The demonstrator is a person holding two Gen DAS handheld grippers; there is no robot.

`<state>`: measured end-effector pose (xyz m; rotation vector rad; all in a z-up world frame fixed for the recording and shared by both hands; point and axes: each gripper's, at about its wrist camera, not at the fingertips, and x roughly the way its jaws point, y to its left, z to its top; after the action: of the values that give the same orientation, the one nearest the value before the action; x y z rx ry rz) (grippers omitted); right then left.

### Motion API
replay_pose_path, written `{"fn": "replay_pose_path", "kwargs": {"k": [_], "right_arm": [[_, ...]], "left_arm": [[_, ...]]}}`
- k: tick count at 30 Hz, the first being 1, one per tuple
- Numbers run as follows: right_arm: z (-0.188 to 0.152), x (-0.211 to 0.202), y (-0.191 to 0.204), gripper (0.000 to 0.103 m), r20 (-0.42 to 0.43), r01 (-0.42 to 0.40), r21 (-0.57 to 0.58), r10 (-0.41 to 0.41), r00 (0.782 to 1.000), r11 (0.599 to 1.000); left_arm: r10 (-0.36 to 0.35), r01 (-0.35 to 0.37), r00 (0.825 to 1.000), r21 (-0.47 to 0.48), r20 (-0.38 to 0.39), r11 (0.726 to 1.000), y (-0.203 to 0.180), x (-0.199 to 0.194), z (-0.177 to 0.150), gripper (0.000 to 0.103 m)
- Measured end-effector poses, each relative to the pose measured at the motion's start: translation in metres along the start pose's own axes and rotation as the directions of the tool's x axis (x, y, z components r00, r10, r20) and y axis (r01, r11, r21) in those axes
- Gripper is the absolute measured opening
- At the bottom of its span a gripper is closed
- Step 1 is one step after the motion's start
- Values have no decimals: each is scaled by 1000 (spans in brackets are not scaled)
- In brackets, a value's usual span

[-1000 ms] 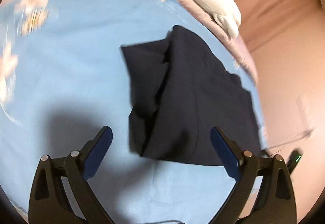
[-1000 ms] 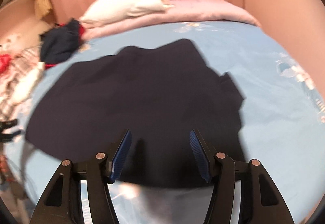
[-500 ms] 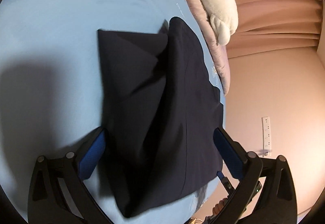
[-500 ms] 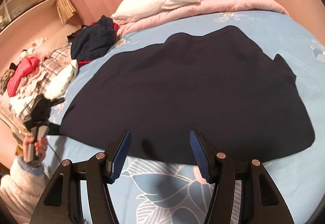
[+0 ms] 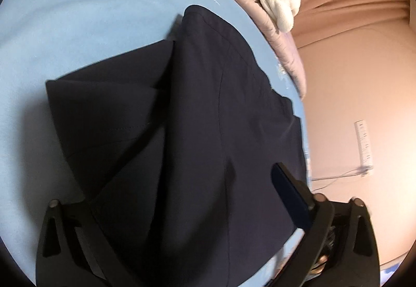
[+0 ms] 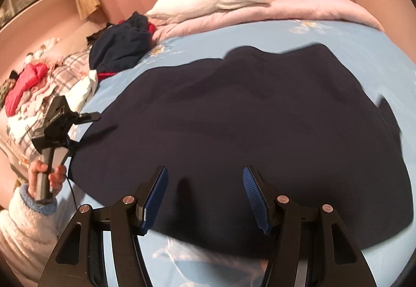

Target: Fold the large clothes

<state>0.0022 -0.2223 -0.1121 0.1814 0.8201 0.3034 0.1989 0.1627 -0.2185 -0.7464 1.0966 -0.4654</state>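
A large dark navy garment (image 6: pixel 247 118) lies spread flat on the light blue bedsheet (image 6: pixel 364 47). My right gripper (image 6: pixel 205 172) hovers open over its near hem, and its blue pads touch nothing. In the right wrist view a hand holds my left gripper (image 6: pixel 85 131) at the garment's left edge. In the left wrist view the garment (image 5: pixel 195 131) fills the space between the jaws of the left gripper (image 5: pixel 187 183). They are closing but still stand wide. The dark cloth hides the left pad, and the right finger (image 5: pixel 291 198) is in view above the cloth.
A white pillow (image 6: pixel 221 1) and a pink quilt (image 6: pixel 312 6) lie at the head of the bed. A navy heap (image 6: pixel 117 45) and red and plaid clothes (image 6: pixel 31 79) are piled at the left. The bed edge and a wall socket strip (image 5: pixel 364 144) are beside the left gripper.
The left gripper moved from over the bare sheet onto the garment's edge, so the cloth now lies between its jaws. The right gripper drew back toward the near hem with its jaws unchanged.
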Motion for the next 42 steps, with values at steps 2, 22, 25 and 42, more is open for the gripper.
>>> {"fn": "replay_pose_path", "kwargs": {"k": [2,22,25,42], "right_arm": [[14,13,8,59,4,22,-38,-22,1000,999],[139,156,1,13,-38,135,23,-134,990,991],[130,120,7,13,-12,81,-1,-81,997,997],[-26,80,68,13,-125,132,-226,-164,979,965]], "left_arm": [[51,-52,999,11,11,999,0,1,0,73],[75,-76,997,32,21,997,1,1,2,45],[70,-71,997,29,34,997,-2,-3,2,45],[176,-192,978,164,108,968,-76,-22,-9,27]]}}
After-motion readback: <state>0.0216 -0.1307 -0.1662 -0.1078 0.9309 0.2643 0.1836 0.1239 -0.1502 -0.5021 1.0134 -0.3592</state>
